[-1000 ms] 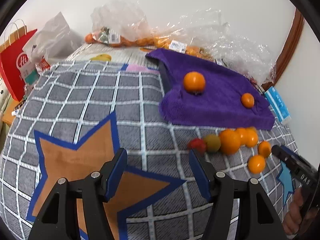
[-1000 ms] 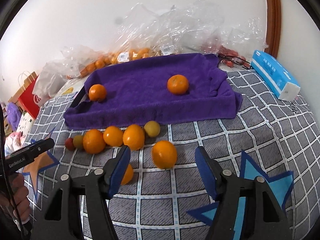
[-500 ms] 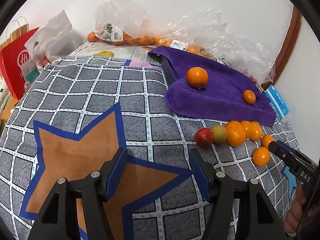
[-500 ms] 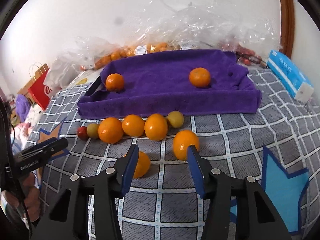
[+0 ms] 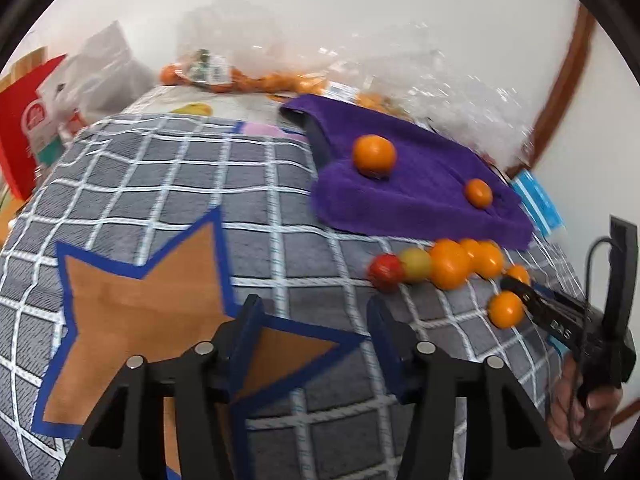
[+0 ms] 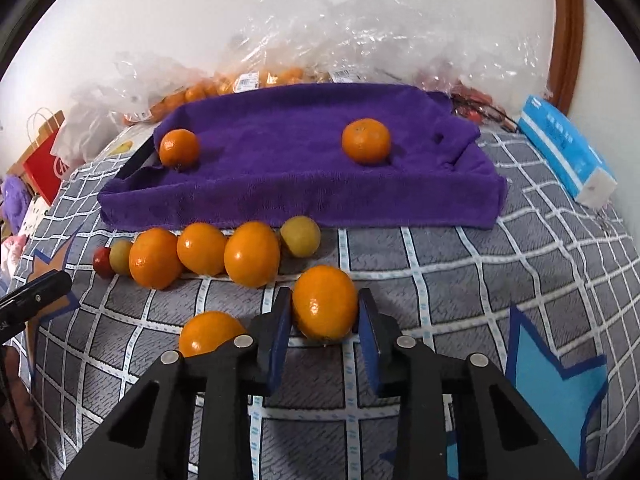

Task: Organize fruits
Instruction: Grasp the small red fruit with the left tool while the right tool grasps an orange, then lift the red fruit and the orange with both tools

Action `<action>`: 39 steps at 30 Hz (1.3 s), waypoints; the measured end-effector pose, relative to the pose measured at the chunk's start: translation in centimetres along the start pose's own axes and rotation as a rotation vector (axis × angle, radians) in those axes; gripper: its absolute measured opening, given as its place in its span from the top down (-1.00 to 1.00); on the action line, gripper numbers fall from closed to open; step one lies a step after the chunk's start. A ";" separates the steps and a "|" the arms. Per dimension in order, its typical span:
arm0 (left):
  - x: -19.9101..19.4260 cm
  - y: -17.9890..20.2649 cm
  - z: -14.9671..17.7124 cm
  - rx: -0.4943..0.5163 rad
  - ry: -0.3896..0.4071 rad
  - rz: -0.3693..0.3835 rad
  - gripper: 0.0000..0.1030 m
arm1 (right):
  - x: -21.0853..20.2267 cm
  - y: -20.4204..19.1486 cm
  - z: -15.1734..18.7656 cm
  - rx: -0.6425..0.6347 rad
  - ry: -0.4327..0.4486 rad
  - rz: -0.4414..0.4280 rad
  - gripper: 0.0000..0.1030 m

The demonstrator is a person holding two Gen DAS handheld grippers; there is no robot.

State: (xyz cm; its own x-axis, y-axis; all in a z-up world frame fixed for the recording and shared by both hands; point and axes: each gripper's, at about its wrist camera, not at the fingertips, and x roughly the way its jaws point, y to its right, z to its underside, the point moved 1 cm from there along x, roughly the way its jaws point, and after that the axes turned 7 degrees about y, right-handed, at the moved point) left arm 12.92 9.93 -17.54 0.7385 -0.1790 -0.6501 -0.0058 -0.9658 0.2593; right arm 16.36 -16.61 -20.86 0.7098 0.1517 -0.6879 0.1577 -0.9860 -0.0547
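Between the blue pads of the right tongs [image 6: 324, 312], an orange [image 6: 324, 302] sits on the grey checked cloth [image 6: 420, 264], both pads pressed against its sides after the jaws have just been closing on it. Just to its left lies a second orange [image 6: 210, 330], partly hidden behind the tongs' black frame. Beyond them a row of fruit runs along the front edge of a purple towel [image 6: 280, 184]: a small red fruit [image 6: 102, 262], a yellow-green fruit [image 6: 120, 257], three oranges side by side [image 6: 202, 248] and another yellow-green fruit [image 6: 300, 236]. Two mandarins rest on the towel itself, one near its left end [image 6: 179, 148] and one towards the right [image 6: 366, 141]. Behind the towel, clear plastic bags [image 6: 360, 32] are heaped against the white wall, some holding more oranges, and a blue tissue pack [image 6: 566, 152] lies to the right. Over an orange star [image 5: 160, 300] printed on the cloth, the left tongs [image 5: 314, 328] hover with nothing between their pads, the jaws apart though they have just been narrowing. A red paper bag [image 5: 28, 120] stands at the far left.
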 end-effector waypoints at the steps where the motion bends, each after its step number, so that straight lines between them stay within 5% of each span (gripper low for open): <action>1: 0.2 0.6 -0.2 0.007 -0.012 0.018 0.04 | 0.0 0.1 0.0 -0.006 0.002 -0.001 0.38; 11: 2.4 3.5 -1.5 0.127 -0.008 -0.005 0.04 | -1.2 2.7 0.0 0.043 0.053 -0.022 0.38; 19: 3.2 2.9 -1.7 0.093 -0.007 0.043 0.07 | -1.2 2.7 -0.1 0.054 0.067 -0.024 0.38; 26: 3.6 3.2 -1.5 0.074 -0.021 0.087 0.53 | -0.9 2.8 0.0 0.060 0.052 -0.018 0.38; 39: 2.3 2.8 -1.6 0.053 0.047 0.074 0.53 | -1.2 2.9 0.0 0.053 0.076 -0.039 0.38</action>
State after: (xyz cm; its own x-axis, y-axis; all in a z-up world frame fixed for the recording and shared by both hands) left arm 15.70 7.10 -17.12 0.7656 -0.2421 -0.5960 -0.0960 -0.9591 0.2662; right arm 15.94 -19.65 -20.20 0.7540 0.1927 -0.6280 0.1507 -0.9813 -0.1200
